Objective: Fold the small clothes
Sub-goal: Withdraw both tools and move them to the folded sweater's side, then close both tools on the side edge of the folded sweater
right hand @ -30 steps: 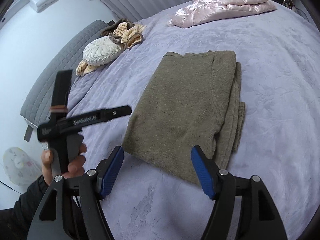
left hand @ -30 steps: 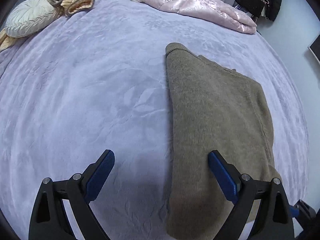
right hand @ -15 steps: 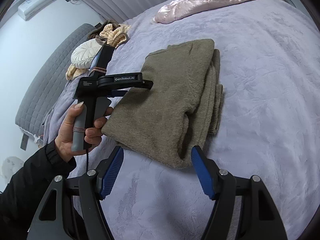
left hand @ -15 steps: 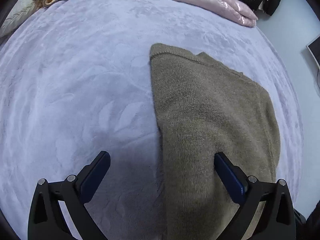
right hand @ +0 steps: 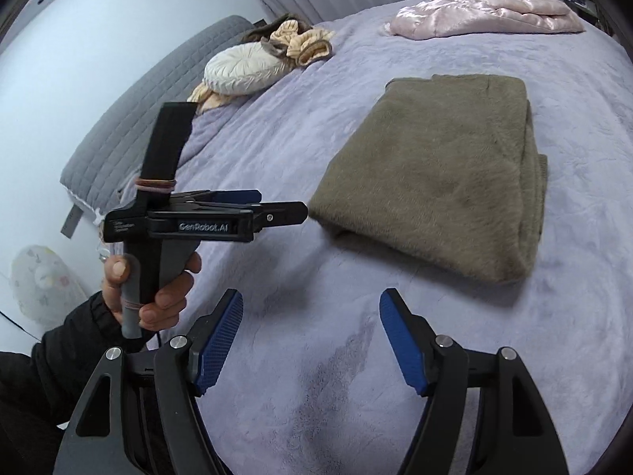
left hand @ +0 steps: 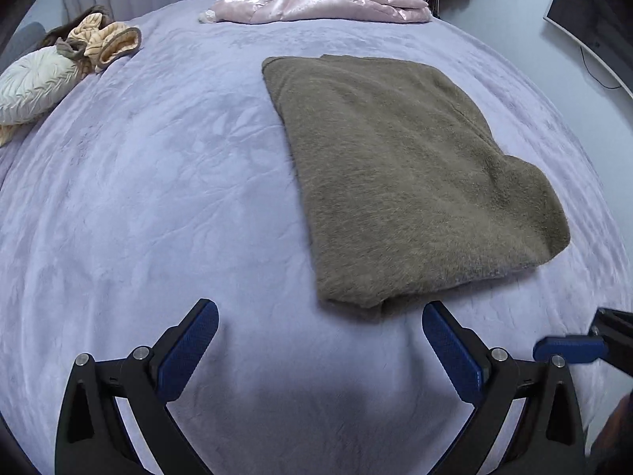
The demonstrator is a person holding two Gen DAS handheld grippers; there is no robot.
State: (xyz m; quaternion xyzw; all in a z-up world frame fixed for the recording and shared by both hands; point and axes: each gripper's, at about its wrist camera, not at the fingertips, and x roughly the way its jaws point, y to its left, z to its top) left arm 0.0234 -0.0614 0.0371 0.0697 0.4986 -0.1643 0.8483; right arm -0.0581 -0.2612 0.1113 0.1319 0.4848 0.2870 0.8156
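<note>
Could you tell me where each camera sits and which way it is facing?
Left wrist: on the left gripper, low above the purple bed, looking along its open fingers at the folded brown sweater; the right gripper's tip shows at the right edge.
Right wrist: on the right gripper, facing the sweater and the quilted headboard; the left hand shows.
Shared: sweater, pink jacket, round cushion.

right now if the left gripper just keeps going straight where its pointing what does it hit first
Most likely the near edge of the folded olive-brown sweater: the left gripper is open, low above the lavender bedspread, with only bare spread between. Height is unclear, so it may skim over.
</note>
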